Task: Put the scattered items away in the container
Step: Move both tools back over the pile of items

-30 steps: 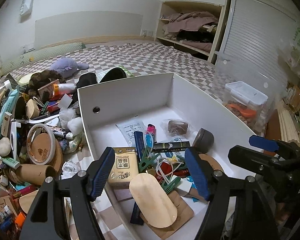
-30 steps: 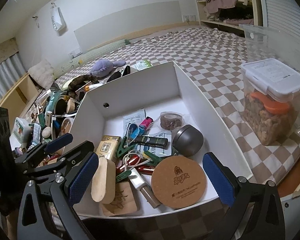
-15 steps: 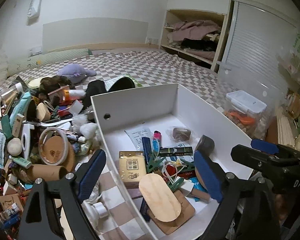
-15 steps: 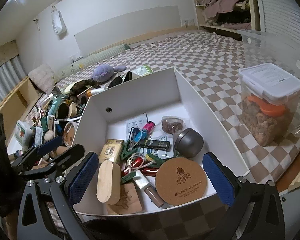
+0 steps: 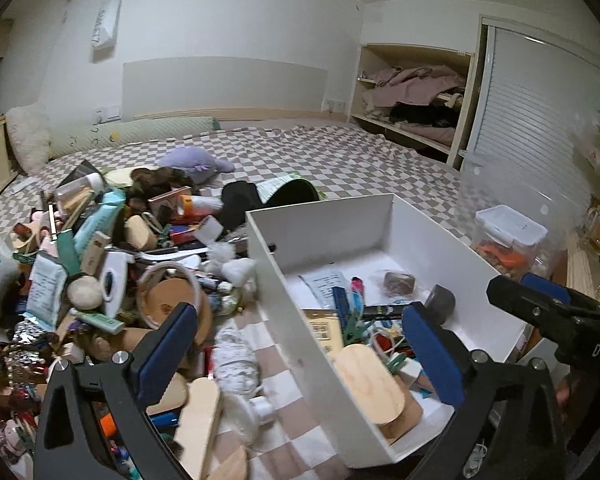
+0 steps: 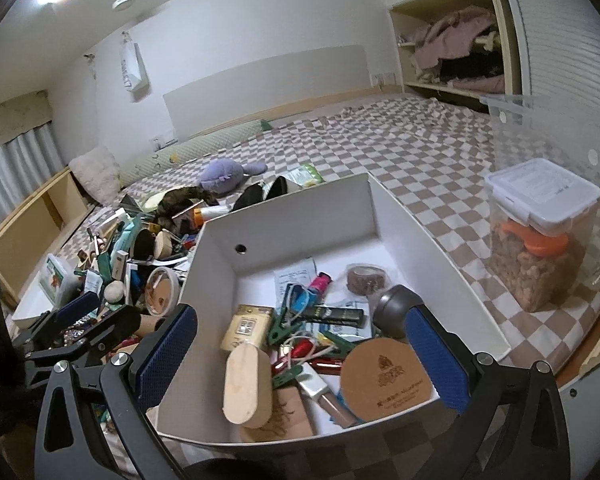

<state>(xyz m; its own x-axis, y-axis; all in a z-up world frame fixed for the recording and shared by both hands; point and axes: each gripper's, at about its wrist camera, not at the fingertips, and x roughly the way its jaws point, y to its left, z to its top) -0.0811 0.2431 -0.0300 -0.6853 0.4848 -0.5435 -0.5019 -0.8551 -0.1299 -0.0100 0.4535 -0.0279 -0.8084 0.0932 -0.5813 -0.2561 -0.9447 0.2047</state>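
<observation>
Since before, the left tongs [image 5: 300, 344] have risen from the white container [image 5: 364, 224], jaws opening, empty; right tongs [image 6: 300, 346] above it apart, probably empty.

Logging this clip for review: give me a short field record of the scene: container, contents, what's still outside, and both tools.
container: white box on checkered bedspread
contents: cork coaster, grey tin, wooden paddle, clips, pens
outside: clutter pile beside box, on the left in both views
left tool: jaws opening, nothing between them, straddling box wall
right tool: open, empty, over box
other: lidded food tub on the other side of box
</observation>
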